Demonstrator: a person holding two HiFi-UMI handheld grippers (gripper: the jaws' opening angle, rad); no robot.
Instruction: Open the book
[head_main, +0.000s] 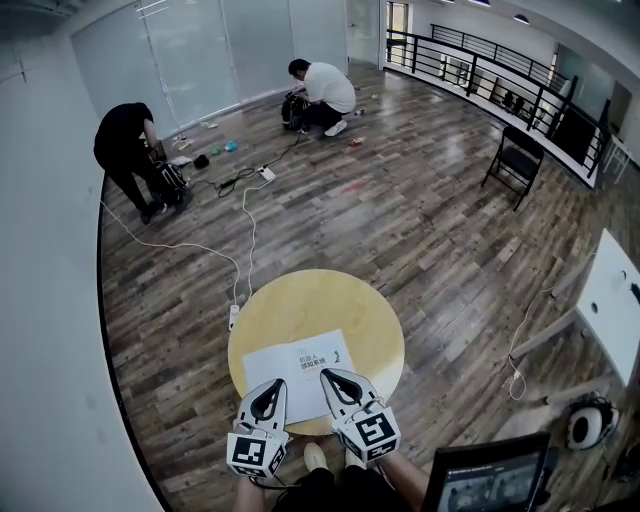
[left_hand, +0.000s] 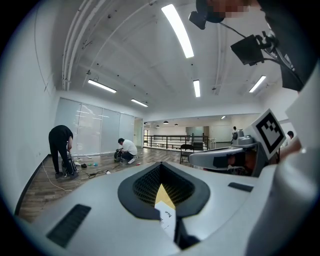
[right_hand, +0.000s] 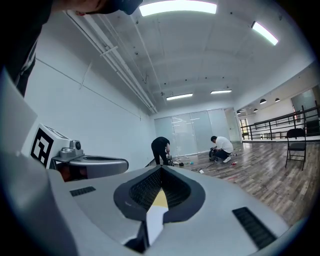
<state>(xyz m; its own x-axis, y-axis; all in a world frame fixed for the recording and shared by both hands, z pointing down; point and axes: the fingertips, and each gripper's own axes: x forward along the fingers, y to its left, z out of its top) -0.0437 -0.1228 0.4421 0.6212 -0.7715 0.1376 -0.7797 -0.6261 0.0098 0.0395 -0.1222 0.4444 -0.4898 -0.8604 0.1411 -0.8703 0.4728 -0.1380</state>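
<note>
A closed white book (head_main: 298, 370) with small dark print on its cover lies flat on the near half of a round wooden table (head_main: 312, 298). My left gripper (head_main: 270, 386) hovers over the book's near left edge and my right gripper (head_main: 326, 376) over its near right edge. Both are shut, with nothing between the jaws. In the left gripper view, a sliver of the book (left_hand: 166, 218) and of the table top shows through the slit of the left gripper (left_hand: 160, 165). The right gripper view shows the same white page (right_hand: 155, 220) below the right gripper (right_hand: 161, 169).
Two people crouch and bend over bags (head_main: 300, 110) on the wooden floor far behind the table. Cables (head_main: 245, 235) run across the floor toward the table. A black chair (head_main: 515, 160) stands by a railing at the right. A dark screen (head_main: 485, 480) sits at the lower right.
</note>
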